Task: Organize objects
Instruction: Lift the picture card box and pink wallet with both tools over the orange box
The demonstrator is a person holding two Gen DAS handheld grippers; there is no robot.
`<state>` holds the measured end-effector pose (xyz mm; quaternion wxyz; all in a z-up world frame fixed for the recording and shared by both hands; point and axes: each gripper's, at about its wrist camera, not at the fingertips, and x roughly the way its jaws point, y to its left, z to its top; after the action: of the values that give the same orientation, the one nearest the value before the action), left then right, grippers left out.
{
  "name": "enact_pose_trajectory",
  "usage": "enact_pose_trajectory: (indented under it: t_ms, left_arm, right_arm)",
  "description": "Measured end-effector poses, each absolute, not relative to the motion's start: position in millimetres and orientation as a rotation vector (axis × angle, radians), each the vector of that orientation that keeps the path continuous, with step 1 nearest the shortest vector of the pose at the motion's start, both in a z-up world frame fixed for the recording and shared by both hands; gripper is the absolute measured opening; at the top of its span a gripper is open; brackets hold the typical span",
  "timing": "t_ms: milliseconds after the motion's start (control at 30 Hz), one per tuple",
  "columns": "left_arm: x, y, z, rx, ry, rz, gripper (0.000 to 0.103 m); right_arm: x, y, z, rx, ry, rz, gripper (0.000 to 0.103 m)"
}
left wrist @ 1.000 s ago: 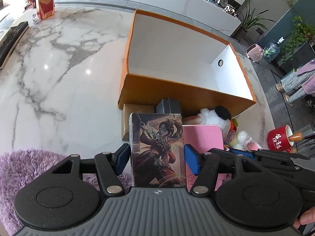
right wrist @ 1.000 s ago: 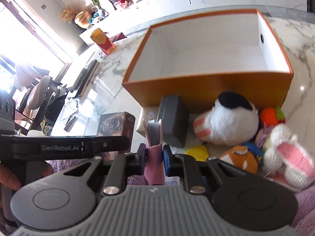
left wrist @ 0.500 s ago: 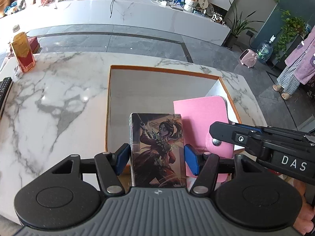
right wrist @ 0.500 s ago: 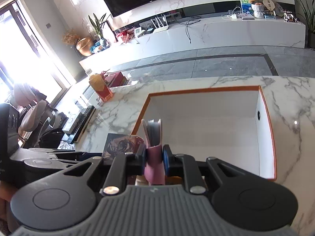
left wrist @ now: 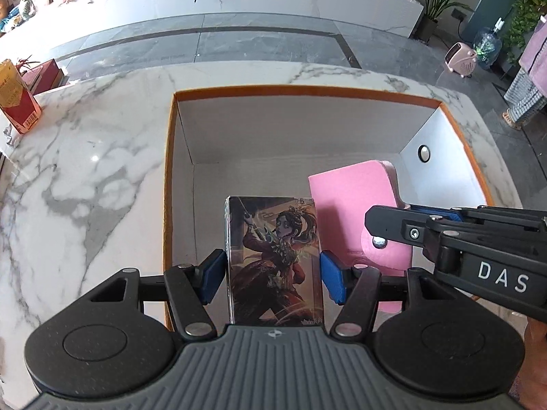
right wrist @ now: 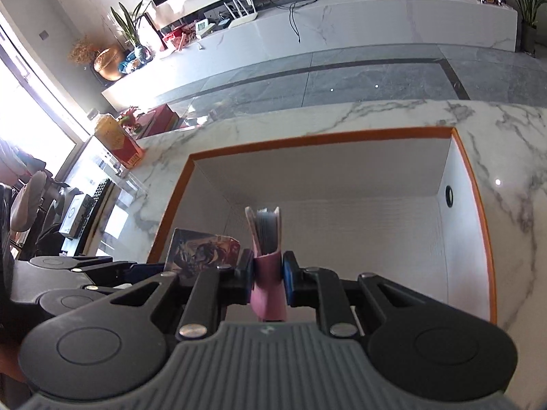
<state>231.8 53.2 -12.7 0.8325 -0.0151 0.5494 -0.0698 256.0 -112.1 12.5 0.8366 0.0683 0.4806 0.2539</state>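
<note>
Illustrated card box (left wrist: 275, 259), rigid, light, glossy, clamped across its side faces by the left gripper (left wrist: 273, 276); pink notebook (right wrist: 268, 282), thin, floppy-paged, pinched at its spine by the right gripper (right wrist: 268, 280); both above the orange box (left wrist: 307, 90).

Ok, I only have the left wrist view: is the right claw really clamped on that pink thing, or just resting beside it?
Observer: Clamped. In the right wrist view, both pads of the right claw press the pink notebook, which it holds edge-on.
Operator: Is the notebook shut tight?
Observer: No, its top gapes a little, and grey page edges show between the covers.
Operator: And the box corner hidden behind that claw?
Observer: The floor of the orange box looks bare white on that side.
</note>
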Motion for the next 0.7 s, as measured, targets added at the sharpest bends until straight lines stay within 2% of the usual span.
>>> enact_pose_trajectory:
  t_ms: [333,700]
  left_arm:
    - [235.9,24.2,-39.9,0.161,1.217,-0.077,0.070]
    - [233.5,4.4,-56.9,0.413,1.252,-0.018,0.071]
  right_arm:
    - [274.0,-130.3,-35.2,0.237,1.151,0.525,0.018]
    - [275.5,-122.9,-45.6,0.242,1.197,0.530,0.018]
